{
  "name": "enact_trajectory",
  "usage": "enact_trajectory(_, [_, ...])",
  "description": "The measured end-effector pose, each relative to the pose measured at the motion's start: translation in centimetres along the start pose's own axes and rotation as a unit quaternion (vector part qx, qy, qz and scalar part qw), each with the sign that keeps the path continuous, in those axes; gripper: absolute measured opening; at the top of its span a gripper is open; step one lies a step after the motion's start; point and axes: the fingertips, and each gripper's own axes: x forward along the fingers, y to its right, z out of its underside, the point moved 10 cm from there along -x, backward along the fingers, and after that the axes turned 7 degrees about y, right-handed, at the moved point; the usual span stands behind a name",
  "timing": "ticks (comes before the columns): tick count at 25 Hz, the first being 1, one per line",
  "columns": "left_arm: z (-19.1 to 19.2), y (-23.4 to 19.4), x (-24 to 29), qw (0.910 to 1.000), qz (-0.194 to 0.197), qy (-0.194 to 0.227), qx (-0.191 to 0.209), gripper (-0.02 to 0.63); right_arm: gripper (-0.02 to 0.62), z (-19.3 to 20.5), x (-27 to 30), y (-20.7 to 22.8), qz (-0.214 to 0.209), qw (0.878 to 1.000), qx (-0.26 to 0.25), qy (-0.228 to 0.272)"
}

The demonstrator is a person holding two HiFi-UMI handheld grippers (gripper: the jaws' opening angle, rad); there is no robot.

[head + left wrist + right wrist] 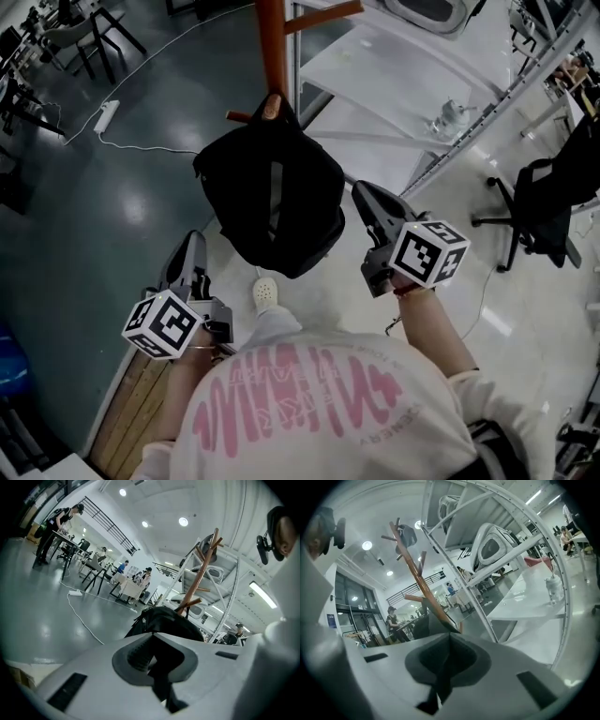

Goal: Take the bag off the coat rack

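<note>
Black backpack point(272, 202) hangs from peg of wooden coat rack point(273, 47), long axis vertical, down along pole. Both your grippers sit on your side of backpack, pointing at it.
Right gripper point(360, 190): just beside backpack's right flank, the nearer one.
Left gripper point(193, 240): near backpack's lower left edge, apart from it.
Both sets of jaws pressed together, nothing between them, touching nothing.
Top loop above backpack probably rides over peg; too dark to confirm.
You must part jaws before any grab.

A black bag point(272, 202) hangs by its top from the orange-brown wooden coat rack point(272, 47)
</note>
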Motion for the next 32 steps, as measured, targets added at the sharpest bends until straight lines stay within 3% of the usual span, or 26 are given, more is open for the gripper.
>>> enact_trajectory(9, [1.0,-2.1,1.5,0.9994,-0.004,-0.033,-0.008,0.005,0.006,-2.5,2.0,-0.4,-0.022,0.999,-0.024,0.034])
enact_trajectory(15, [0.8,-3.5,1.5,0.9994,-0.017,-0.029,-0.007,0.003,0.033,-2.4,3.1,-0.6,-0.051,0.998,-0.016,0.045])
enact_trajectory(26, [1.9,-4.3,1.2,0.9987,-0.038,-0.033,-0.007,0.003,0.221,-1.3,3.5,-0.3,-0.107,0.991,0.057,0.063])
enact_trajectory(32, [2.1,-4.4,1.2,0.9987,-0.037,-0.034,0.002,0.003,0.358,-0.5,4.4,-1.1,-0.117,0.992,0.015,0.04])
